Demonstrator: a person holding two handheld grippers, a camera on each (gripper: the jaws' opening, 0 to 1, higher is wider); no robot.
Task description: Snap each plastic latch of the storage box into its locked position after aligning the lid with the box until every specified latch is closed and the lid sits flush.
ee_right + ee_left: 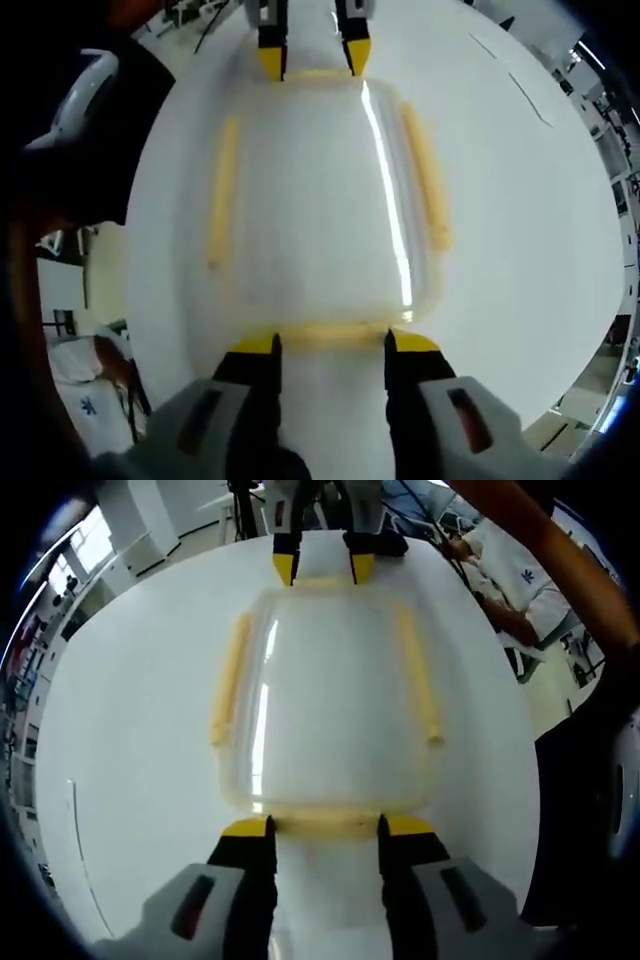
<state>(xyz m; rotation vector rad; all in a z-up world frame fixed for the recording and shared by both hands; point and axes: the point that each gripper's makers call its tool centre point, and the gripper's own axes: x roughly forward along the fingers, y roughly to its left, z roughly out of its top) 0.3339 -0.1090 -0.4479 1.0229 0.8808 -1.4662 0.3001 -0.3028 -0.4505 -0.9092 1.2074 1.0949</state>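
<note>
A clear plastic storage box with its lid on lies on a white table. Yellow latches run along its long sides. My left gripper is open at one short end, its jaws on either side of that end's yellow latch. My right gripper is open at the opposite end, astride the latch there. Each gripper shows across the box in the other's view: the right gripper and the left gripper.
A person in white clothes sits past the table's edge. A sleeved arm reaches along the upper right of the left gripper view. Bare table surrounds the box on all sides.
</note>
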